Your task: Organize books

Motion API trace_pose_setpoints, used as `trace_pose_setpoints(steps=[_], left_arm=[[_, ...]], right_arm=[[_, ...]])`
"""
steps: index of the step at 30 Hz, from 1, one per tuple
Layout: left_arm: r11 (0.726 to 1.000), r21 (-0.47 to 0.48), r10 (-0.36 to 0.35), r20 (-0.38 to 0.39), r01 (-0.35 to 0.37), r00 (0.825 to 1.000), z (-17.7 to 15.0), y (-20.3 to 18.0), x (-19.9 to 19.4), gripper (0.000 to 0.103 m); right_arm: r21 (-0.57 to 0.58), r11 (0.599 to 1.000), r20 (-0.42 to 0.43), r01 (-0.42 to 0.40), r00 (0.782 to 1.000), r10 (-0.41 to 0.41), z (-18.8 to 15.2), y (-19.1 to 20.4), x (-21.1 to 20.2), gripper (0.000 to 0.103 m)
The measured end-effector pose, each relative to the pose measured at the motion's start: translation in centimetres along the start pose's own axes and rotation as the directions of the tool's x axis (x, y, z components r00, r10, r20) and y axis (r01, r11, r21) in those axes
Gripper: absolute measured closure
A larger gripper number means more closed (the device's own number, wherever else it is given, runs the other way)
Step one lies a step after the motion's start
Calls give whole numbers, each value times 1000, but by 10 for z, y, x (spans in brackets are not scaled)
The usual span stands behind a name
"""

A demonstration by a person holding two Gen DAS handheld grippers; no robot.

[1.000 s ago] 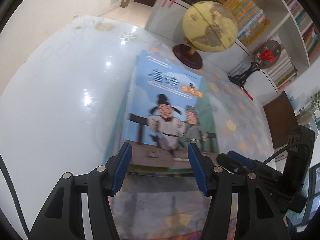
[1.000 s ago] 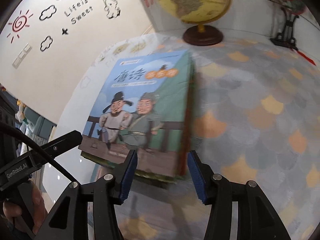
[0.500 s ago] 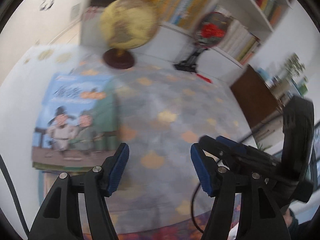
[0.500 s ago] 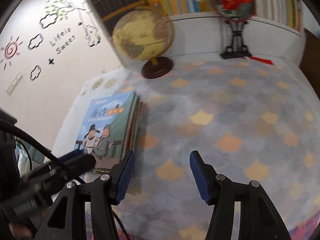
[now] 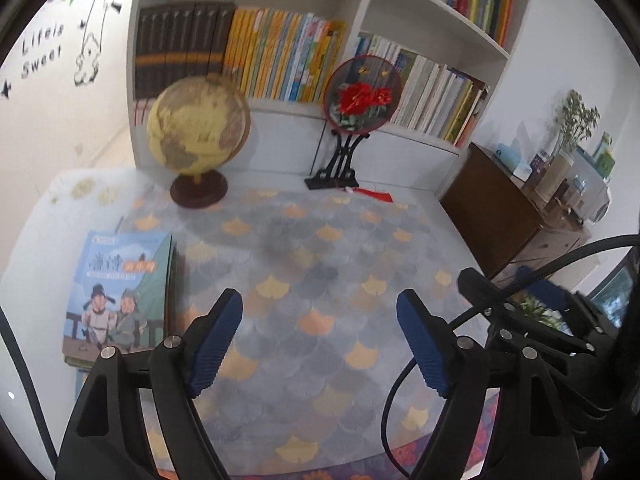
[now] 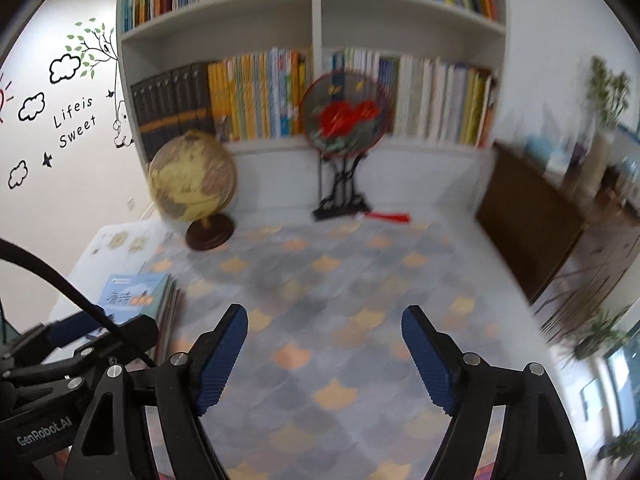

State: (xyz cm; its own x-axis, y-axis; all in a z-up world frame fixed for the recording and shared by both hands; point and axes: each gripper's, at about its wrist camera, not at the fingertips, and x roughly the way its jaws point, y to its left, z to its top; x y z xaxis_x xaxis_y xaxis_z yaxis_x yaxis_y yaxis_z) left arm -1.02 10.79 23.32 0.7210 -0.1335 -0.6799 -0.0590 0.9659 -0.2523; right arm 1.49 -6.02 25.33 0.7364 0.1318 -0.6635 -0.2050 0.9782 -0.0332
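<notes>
Books (image 5: pixel 116 292) lie in one neat stack at lower left of frame on patterned cloth (image 5: pixel 320 272) | left gripper (image 5: pixel 320 344) and right gripper (image 6: pixel 324 356): jaws just opened wide, nothing between | stacking looks done; shelving perhaps remains

I am looking along both grippers at a table (image 5: pixel 60 216) with a patterned cloth (image 5: pixel 328 280) lying over most of it. A stack of books (image 5: pixel 116 288) is lying flat at the cloth's left edge. Behind it a globe (image 5: pixel 198 128) is standing at the table's back, and to its right a round fan on a stand (image 5: pixel 362 98). A bookshelf (image 6: pixel 316 40) is standing behind both. A cabinet (image 5: pixel 504 216) is sitting right of the table.
</notes>
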Motion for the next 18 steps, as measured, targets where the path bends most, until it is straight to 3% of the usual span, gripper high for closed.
trace_pose_setpoints(steps=[5,10,13,18], left_arm=[[999,14,50,39,-50,998,4,-28,-8,18],[989,40,135,122,-141,983,7,-53,-18,1],[981,57,175,168,-187,970,7,-67,-23,1],[979,18,198,128,-202,972,4,-70,-10,1]], right_arm=[[15,1000,15,25,1000,-25,5,-26,-9,25],[33,999,18,23,1000,-24,7,-45,-10,25],[37,999,23,19,1000,-20,8,-55,-10,25],[33,999,4,19,1000,-19,8,-65,-3,25]])
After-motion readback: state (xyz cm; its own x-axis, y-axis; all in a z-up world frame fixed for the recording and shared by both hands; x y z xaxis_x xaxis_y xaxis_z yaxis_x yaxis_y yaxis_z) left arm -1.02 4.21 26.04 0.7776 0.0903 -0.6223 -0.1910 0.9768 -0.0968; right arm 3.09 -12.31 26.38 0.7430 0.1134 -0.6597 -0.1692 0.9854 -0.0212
